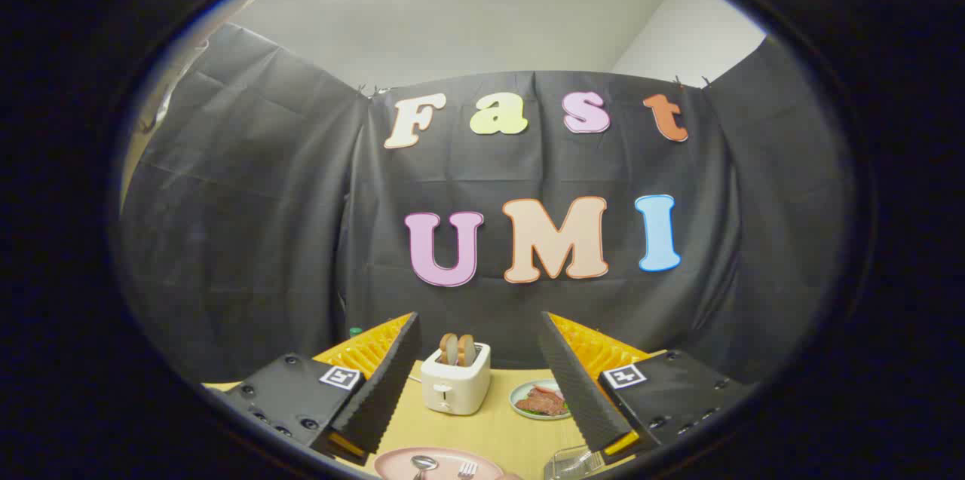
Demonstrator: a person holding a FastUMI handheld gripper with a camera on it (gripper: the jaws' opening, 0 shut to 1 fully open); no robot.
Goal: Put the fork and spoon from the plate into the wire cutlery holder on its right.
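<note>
On the yellow table (490,427), just below and between the fingers, a pink plate (437,460) lies with a spoon (422,463) on its left part and a fork (467,470) on its right part, both only partly in sight. The gripper (482,389) hangs above them with its fingers (388,382) spread wide apart, gripping nothing. To the right of the plate, under the right finger, sits what looks like the wire cutlery holder (571,463), though little of it can be made out. Beyond the plate, between the fingers, stands a white toaster (455,377) with two slices of bread (457,349) standing up in its slots. Just to the right of the toaster is a small green-rimmed dish (534,398) bearing food, partly hidden by the right finger. The black cloth wall (264,239) rises behind the table.
</note>
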